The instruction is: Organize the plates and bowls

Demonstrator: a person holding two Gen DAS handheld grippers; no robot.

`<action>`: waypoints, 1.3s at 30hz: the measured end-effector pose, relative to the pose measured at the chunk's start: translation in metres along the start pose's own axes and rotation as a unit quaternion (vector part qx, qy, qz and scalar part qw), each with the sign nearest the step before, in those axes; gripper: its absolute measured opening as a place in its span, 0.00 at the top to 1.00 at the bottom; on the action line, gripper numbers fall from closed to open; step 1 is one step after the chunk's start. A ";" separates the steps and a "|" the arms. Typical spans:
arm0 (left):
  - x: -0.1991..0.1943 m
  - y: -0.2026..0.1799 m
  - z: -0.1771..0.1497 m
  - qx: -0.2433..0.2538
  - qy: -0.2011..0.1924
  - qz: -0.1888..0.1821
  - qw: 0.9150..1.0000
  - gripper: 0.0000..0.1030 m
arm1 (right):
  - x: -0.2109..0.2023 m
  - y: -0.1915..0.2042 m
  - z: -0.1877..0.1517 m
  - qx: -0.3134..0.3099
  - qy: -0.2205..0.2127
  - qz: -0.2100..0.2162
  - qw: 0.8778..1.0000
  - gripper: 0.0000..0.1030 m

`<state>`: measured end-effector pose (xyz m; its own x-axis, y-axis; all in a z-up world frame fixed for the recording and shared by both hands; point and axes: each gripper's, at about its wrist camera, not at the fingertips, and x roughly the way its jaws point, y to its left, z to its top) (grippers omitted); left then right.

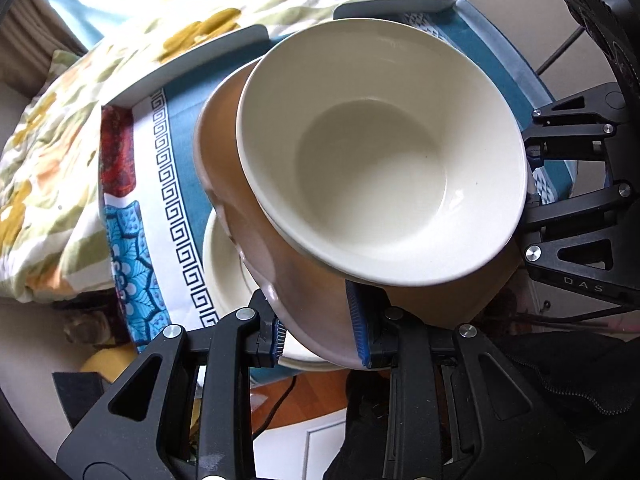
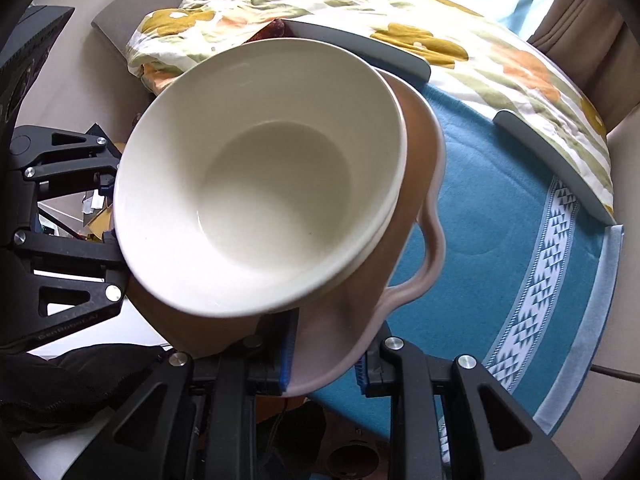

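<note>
Bedding with yellow and orange flowers fills the upper left of the left view, and a bench under a blue patterned cloth sits lower right in the right view. Over it hangs a pink scalloped dish, carried two-handed, likely because it's wide and loaded. A cream bowl rides inside it, tilted. Left gripper and right gripper are each clamped narrow on opposite rims. Another cream plate waits below.

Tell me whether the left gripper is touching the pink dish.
Touching. The left wrist view shows the left gripper with its blue pads clamped on the rim of the pink dish.
</note>
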<state>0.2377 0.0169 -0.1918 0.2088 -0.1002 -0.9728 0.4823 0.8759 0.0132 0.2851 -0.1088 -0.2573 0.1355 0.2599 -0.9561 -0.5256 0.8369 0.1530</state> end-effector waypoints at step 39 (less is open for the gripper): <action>0.033 0.032 -0.034 0.005 0.025 0.016 1.000 0.69 | 0.044 0.035 -0.002 0.122 0.028 -0.006 0.992 0.78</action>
<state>0.2312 0.0571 -0.2315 0.1812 -0.0477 -0.9823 0.4839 0.8739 0.0468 0.2707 -0.0692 -0.2942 0.0902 0.2286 -0.9693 -0.3045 0.9330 0.1917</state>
